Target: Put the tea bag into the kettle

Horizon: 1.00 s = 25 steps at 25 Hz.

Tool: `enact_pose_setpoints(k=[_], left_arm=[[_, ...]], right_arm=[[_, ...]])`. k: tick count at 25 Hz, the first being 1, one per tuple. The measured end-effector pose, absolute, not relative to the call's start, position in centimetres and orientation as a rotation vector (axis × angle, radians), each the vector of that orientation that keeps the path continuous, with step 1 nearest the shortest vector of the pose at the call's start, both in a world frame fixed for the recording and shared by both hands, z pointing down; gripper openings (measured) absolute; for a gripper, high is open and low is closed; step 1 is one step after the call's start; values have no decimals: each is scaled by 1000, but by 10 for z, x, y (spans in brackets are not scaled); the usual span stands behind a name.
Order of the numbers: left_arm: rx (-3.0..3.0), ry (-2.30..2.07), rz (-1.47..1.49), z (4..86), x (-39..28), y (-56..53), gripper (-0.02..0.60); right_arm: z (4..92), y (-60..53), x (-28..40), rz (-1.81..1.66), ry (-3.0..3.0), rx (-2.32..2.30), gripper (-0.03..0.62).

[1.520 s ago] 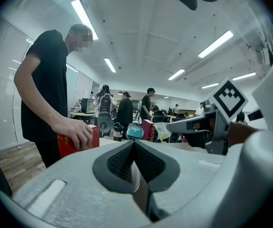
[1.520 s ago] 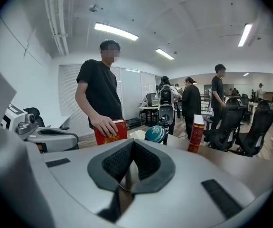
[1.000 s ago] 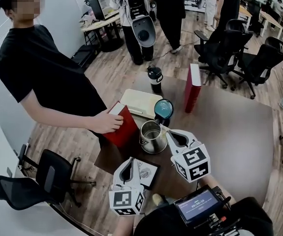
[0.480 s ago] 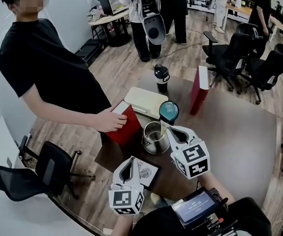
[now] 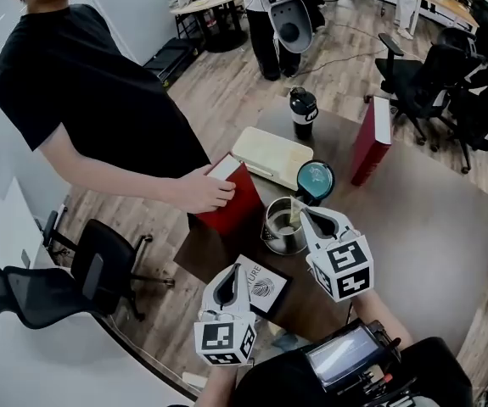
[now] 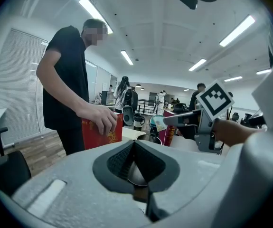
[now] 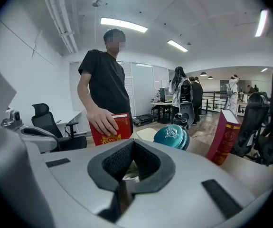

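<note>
light: bright ceiling strips (image 6: 94, 14) | edges: fisheye-warped, dark vignette | focus: mostly sharp

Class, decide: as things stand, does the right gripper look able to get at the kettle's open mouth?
Probably yes. The right gripper, shut on the tea bag, hangs at the open kettle rim, with nothing between them.

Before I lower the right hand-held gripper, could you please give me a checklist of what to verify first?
1. Tea bag clamped in the right hand-held gripper: ok.
2. Kettle top uncovered: ok.
3. Tea bag above the kettle mouth: ok.
4. Bystander's hand rests on the red box, apart from the kettle: ok.
5. Left hand-held gripper shut, empty, away from the kettle: ok.
6. Water in the kettle: cannot tell.
</note>
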<state>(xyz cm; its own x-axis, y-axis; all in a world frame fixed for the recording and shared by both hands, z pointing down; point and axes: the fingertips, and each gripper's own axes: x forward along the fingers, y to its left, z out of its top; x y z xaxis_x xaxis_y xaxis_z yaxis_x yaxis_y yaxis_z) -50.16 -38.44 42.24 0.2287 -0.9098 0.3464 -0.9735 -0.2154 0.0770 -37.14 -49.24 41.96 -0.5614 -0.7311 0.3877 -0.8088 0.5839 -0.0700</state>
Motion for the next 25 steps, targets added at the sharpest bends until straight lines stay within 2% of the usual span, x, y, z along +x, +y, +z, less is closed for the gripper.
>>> enact_pose_setpoints(k=[25], left_arm=[[2136,-1711,380,468,-516,-410,6]], right_arm=[[495,-514,-397,465,-2408,1128,8]])
